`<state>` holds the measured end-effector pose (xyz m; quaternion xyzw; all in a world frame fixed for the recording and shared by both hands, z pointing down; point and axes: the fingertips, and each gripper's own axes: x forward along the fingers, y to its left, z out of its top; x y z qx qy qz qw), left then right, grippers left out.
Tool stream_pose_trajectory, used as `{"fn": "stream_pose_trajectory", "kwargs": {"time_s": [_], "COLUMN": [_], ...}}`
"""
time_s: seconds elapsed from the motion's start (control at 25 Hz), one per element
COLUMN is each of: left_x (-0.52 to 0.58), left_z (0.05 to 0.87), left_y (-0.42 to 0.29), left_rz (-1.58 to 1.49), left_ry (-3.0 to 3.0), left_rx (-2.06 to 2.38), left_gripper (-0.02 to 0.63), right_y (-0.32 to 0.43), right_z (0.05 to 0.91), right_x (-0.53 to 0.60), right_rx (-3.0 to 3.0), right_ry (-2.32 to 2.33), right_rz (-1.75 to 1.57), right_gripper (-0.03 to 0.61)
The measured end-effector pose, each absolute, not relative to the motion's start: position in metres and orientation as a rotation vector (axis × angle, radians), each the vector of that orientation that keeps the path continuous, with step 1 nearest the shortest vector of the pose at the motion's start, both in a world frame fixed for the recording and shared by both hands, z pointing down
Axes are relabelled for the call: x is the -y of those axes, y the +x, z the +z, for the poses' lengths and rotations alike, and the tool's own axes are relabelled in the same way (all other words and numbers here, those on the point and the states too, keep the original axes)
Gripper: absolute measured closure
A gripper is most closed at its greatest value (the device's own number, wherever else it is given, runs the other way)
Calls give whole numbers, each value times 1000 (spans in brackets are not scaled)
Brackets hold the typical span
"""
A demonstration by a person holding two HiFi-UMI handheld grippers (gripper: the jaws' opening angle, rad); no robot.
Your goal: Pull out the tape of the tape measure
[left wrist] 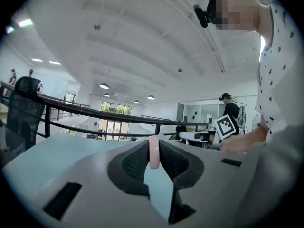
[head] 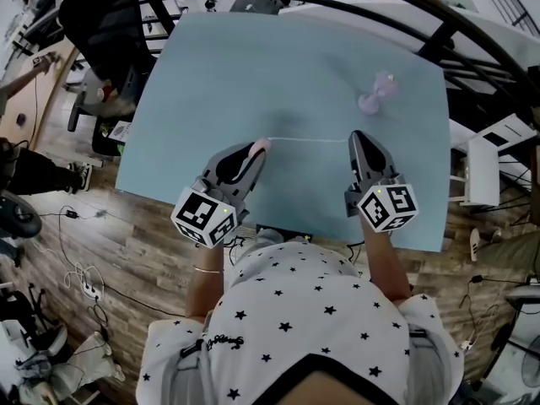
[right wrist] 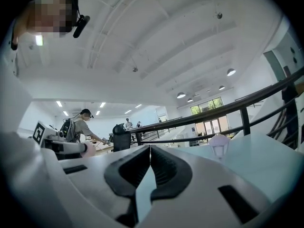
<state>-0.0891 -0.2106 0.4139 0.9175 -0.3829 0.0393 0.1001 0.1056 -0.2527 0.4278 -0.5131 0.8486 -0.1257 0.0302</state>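
My left gripper (head: 256,149) is shut on the small pink round tape measure (head: 262,144), low over the light blue table (head: 253,66). In the left gripper view the pink case (left wrist: 154,153) stands edge-on between the pads (left wrist: 134,161). A thin white tape (head: 308,139) runs level from the case rightwards to my right gripper (head: 354,137), whose jaws are shut on its end. The right gripper view shows its jaws (right wrist: 150,149) pressed together, with the tape too thin to make out. The left gripper and the pink case (right wrist: 88,149) show there at the far left.
A small lilac lamp-shaped object (head: 377,92) stands on the table beyond the right gripper, also seen as the lilac object (right wrist: 219,145) in the right gripper view. A black railing (head: 337,7) curves behind the table. An office chair (head: 105,32) is at the far left.
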Motion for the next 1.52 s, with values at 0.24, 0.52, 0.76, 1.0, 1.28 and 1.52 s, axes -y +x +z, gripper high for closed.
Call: {"fn": "stream_pose_trajectory", "kwargs": {"time_s": [0.24,0.52,0.76,1.0,1.28,1.52], "left_x": [215,213,212,212,214,215], "left_z": [412,417,418,418,416,417], "left_y": [-96,-98,-97,-96,-96,-95], "left_rz": [88,144,149,149,145,158], "left_ry": [2697,2701,2701,2704,2704,2706], "left_rx": [1168,1182,1174,1181,1201,1194], "left_gripper": [528,528,528,528,528,528], "right_y": [95,93,95,96,95,96], "right_z": [433,432,431,432,431,430], "right_x": [247,245,245,244,245,246], "right_rx": [-2630,-2645,-2648,-2660,-2668,-2665], "right_ry": [-1567,-1568,-1581,-1590,-1584,-1586], "right_rz": [-387,-364,-341,-315,-304,-307], "right_gripper": [580,580,580,580,580,580]}}
